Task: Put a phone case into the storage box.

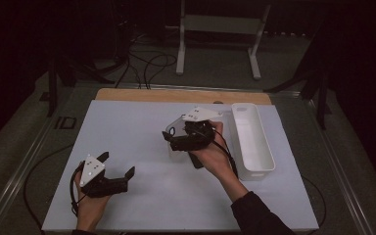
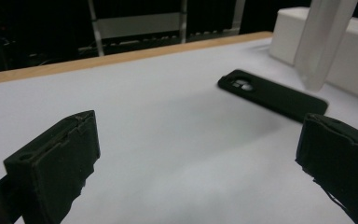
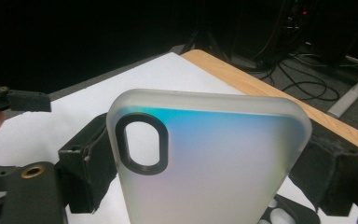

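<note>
The left gripper (image 1: 120, 169) rests with jaws spread wide and empty on the white table sheet (image 1: 142, 132), well apart from the right gripper (image 3: 200, 163), whose jaws clamp a frosted translucent phone case (image 3: 209, 158) above a flat black phone case (image 2: 272, 94) beside the long white plastic bin (image 1: 252, 139).

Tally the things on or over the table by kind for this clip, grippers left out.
Phone cases: 2, a translucent case held up and a black case lying flat
White bins: 1
Total: 3
</note>
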`<state>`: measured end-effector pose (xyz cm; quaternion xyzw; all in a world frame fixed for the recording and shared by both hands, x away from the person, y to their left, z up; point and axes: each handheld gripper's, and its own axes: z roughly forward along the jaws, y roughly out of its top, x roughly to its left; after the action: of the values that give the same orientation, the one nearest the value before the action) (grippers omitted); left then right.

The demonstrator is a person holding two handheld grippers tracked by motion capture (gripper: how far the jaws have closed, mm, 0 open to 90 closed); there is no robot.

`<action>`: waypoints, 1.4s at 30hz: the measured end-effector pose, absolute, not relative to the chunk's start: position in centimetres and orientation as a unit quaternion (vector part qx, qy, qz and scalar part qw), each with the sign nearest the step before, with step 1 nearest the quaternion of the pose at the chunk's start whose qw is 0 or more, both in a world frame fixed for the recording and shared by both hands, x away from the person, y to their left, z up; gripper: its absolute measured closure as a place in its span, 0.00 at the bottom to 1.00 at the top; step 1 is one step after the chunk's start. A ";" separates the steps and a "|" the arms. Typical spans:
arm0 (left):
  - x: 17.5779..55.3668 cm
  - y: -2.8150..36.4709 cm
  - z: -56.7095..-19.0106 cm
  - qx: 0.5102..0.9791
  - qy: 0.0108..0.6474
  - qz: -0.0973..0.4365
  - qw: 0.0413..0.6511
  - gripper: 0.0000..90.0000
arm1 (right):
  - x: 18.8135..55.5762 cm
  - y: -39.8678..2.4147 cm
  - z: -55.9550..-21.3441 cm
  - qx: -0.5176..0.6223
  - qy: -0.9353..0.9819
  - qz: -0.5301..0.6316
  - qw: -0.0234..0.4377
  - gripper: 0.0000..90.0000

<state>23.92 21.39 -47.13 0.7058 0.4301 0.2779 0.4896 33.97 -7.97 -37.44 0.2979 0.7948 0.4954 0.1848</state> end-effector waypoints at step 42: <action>23.3 23.1 -47.9 0.696 0.450 0.289 0.480 0.00 | 38.0 -13.6 -35.8 0.370 0.754 0.489 0.236 0.18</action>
<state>23.34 23.12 -47.92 0.6958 0.4495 0.2895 0.4796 38.02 -13.56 -35.76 0.3703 0.7535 0.4895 0.2355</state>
